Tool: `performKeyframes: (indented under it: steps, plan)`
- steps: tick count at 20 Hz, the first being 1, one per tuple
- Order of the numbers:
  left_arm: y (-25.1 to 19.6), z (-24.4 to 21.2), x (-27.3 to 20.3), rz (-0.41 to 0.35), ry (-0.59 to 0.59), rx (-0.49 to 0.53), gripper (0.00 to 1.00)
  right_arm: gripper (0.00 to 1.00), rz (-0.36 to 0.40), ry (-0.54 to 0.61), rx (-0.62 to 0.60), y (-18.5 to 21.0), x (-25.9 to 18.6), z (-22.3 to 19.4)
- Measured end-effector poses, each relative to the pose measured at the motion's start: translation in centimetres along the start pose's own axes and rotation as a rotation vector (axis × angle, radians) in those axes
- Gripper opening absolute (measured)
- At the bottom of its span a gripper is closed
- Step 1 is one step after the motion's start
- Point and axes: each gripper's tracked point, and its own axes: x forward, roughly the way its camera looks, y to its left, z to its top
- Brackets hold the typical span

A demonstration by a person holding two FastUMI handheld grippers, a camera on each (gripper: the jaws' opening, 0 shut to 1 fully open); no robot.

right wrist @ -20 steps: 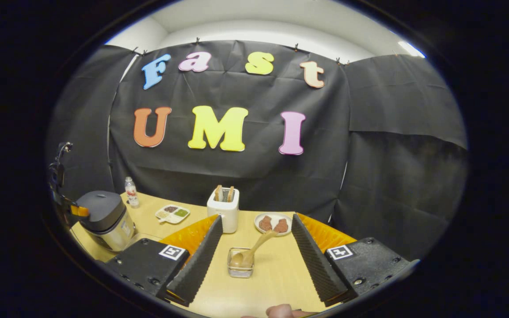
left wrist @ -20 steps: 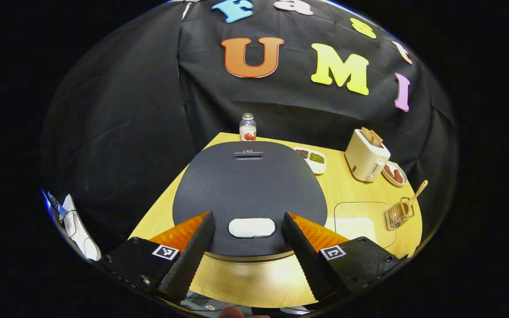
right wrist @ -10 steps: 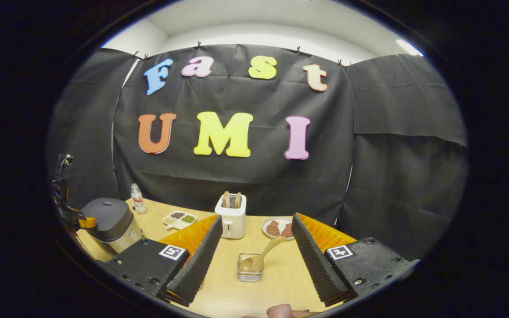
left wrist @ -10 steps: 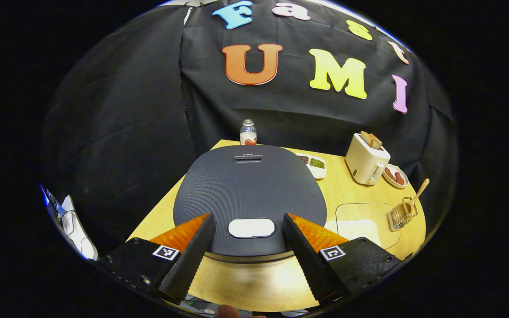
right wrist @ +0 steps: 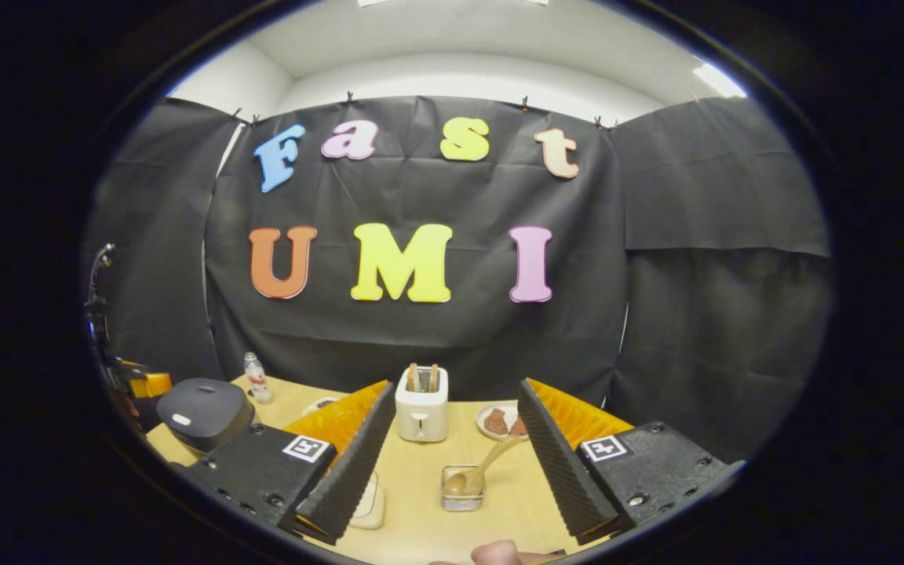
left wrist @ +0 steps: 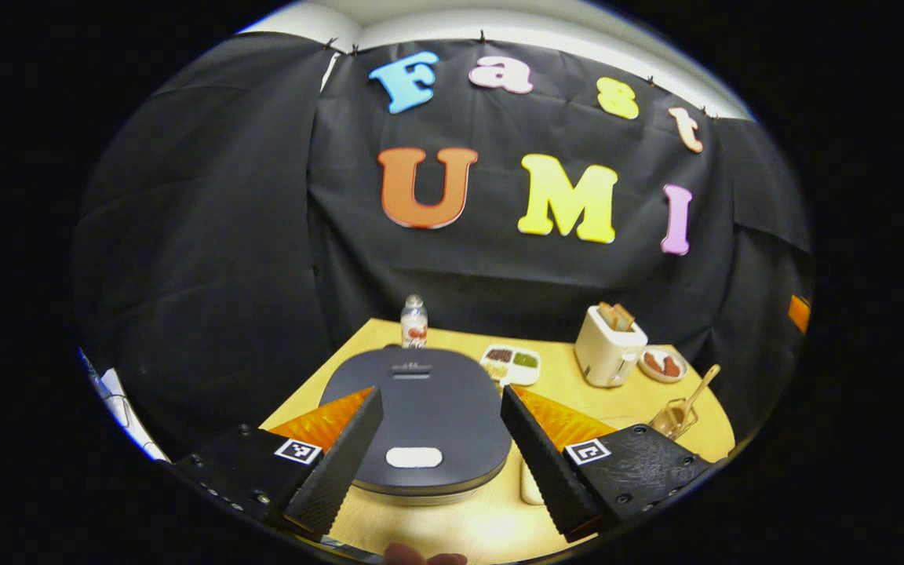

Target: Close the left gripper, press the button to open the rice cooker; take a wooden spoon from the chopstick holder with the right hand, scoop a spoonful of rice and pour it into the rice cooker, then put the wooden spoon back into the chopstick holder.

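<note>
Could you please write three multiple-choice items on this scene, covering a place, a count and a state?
1. Where is the wooden spoon?
A. in the wire holder
B. on the plate
C. in the rice cooker

2. How many slices stand in the toaster?
A. one
B. two
C. four

3. The rice cooker lid is:
A. open
B. removed
C. shut

Answers: 1 A, its bowl sits in the holder. 2 B, two tops stick out. 3 C, the lid lies flat, with the left gripper jaws apart.
</note>
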Motion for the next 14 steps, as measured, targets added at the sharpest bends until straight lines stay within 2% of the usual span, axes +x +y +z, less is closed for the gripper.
performKeyframes:
  steps: [5,6,7,14]
  plan:
    - [-3.2,5.6,-4.9,-0.094,-0.169,0.035,0.97,1.00,0.026,-0.040,0.042,2.8,-3.3,3.1]
    - [-4.0,6.1,-5.9,-0.113,-0.189,0.030,1.00,1.00,0.036,-0.051,0.051,3.3,-4.0,3.7]
    - [-4.7,6.6,-7.0,-0.122,-0.203,0.022,0.96,1.00,0.042,-0.066,0.059,3.5,-4.7,4.3]
    - [-8.4,7.6,-14.3,-0.116,-0.277,-0.005,0.95,1.00,0.075,-0.131,0.034,2.8,-8.6,4.8]
